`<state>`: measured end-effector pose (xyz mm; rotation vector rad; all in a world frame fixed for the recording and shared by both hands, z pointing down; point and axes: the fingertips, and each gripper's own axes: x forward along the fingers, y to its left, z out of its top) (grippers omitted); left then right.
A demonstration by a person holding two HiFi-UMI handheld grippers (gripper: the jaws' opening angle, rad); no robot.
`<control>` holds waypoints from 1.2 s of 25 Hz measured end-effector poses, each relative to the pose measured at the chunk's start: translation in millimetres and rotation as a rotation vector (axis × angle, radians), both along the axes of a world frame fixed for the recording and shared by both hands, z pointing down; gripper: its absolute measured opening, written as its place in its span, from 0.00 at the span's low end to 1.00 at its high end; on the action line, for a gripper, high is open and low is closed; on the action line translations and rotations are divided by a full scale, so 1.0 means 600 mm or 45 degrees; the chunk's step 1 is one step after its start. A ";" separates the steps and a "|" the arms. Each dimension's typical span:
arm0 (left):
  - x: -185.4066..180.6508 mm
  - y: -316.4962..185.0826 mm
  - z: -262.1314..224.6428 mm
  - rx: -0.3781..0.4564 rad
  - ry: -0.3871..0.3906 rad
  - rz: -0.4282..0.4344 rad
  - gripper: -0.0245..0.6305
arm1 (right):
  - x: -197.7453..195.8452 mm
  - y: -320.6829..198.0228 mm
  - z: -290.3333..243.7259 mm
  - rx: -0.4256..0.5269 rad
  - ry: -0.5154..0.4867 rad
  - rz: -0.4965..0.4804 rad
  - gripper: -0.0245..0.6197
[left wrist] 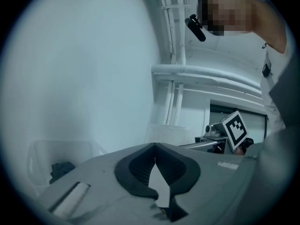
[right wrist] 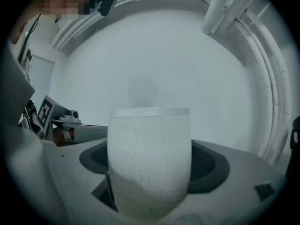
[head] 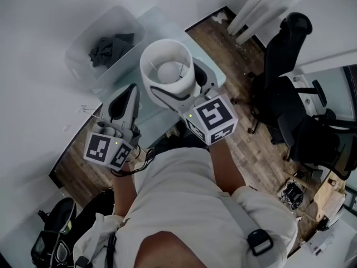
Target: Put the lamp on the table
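The lamp (head: 166, 71) is a white drum shade with a round bulb showing inside. In the head view my right gripper (head: 175, 91) is shut on the shade's side and holds it upright above the pale glass table (head: 156, 24). The shade (right wrist: 149, 158) fills the middle of the right gripper view, with a dark pad (right wrist: 211, 165) pressed against either side. My left gripper (head: 129, 94) hangs just left of the lamp and apart from it. In the left gripper view, the left gripper (left wrist: 154, 146) is shut with its tips touching and holds nothing.
A clear plastic bin (head: 103, 43) with a dark cloth (head: 109, 49) stands on the table's far left, also low left in the left gripper view as the bin (left wrist: 61, 158). A black office chair (head: 290, 94) stands on the wood floor at right. White walls lie ahead.
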<state>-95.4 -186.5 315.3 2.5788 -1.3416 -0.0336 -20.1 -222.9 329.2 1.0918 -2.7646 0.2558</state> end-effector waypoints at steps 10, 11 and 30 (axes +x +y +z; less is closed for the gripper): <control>0.003 -0.076 0.016 -0.030 0.002 -0.015 0.04 | -0.007 -0.078 0.022 -0.012 0.008 -0.028 0.77; 0.003 -0.082 0.018 -0.034 0.004 -0.017 0.04 | -0.008 -0.085 0.024 -0.010 0.009 -0.032 0.77; -0.004 -0.172 0.066 -0.114 -0.003 -0.058 0.04 | -0.014 -0.186 0.086 -0.051 0.024 -0.062 0.77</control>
